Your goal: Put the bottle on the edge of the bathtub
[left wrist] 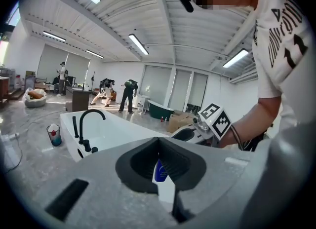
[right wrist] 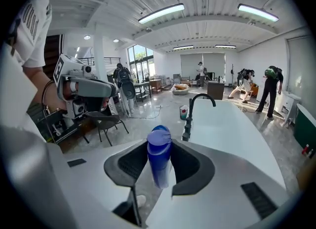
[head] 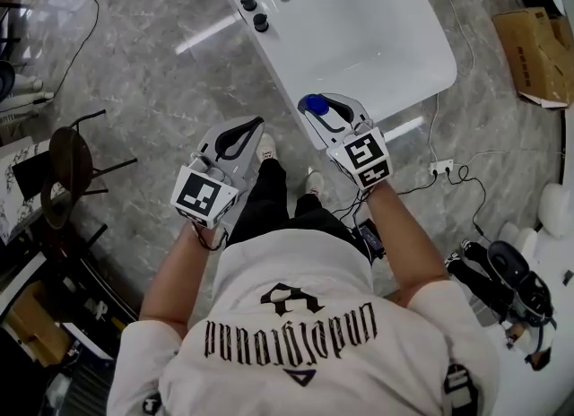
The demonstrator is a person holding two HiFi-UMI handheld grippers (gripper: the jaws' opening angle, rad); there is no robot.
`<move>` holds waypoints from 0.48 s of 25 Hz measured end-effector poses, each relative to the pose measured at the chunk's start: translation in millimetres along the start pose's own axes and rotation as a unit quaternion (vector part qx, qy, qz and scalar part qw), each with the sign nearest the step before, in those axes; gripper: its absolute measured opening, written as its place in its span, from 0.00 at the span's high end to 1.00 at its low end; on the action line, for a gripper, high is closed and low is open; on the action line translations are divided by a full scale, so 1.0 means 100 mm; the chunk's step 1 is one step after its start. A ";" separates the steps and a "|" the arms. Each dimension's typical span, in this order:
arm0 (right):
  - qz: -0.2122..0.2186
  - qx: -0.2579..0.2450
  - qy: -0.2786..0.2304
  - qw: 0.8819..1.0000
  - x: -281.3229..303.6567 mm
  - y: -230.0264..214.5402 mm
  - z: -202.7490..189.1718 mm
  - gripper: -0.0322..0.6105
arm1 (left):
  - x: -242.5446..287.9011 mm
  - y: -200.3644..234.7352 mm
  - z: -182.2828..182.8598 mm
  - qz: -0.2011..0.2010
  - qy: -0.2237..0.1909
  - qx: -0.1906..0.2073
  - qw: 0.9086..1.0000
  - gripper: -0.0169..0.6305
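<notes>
The right gripper [right wrist: 159, 146] has its fingers [right wrist: 193, 160] clamped on a blue bottle [right wrist: 159, 163]. The bottle stands upright between the dark pads, with one pad on each side of its body. Its rounded cap rises above the fingertips. In the head view this gripper [head: 325, 106] is held out in front of the person, with the bottle [head: 314, 105] at its tip, against the near end of the white bathtub [head: 377, 38]. Whether the bottle touches the rim cannot be told.

Beyond the right fingers and slightly to their right, the bathtub [right wrist: 237, 129] stretches away. Its black tap [right wrist: 190, 117] stands on the edge just past the bottle's cap. A small cup [right wrist: 183, 112] sits on the floor farther off, beside the tub. To the left of these fingers stands a black chair [right wrist: 106, 120].

The left gripper [left wrist: 158, 139] has its fingertips together and grips nothing. In the head view it [head: 259, 122] hangs over the grey marble floor [head: 134, 65], near the right gripper. Ahead of the left fingers and to their left lies the bathtub [left wrist: 113, 132] with the tap [left wrist: 86, 124].
</notes>
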State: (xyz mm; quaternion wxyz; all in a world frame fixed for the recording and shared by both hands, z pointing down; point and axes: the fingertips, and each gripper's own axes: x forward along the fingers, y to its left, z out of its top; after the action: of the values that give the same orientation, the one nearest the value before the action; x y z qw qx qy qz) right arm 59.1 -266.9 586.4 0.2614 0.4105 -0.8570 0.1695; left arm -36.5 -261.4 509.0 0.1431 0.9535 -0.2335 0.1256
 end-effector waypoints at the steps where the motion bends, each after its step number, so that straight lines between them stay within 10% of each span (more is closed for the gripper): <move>1: 0.000 0.000 0.005 1.000 0.06 -0.02 -0.05 0.72 | 0.02 0.02 -0.03 -0.001 0.002 -0.001 1.000 0.95; 12: -0.007 0.003 0.044 0.999 0.64 -0.27 -0.53 0.72 | 0.23 0.28 -0.43 -0.006 0.026 -0.018 0.999 0.95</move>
State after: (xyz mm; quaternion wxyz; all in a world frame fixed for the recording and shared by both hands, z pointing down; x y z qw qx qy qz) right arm 63.3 -296.3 668.8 0.2982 0.4095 -0.8414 0.1883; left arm -37.7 -280.9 561.9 0.1671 0.9486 -0.2261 0.1452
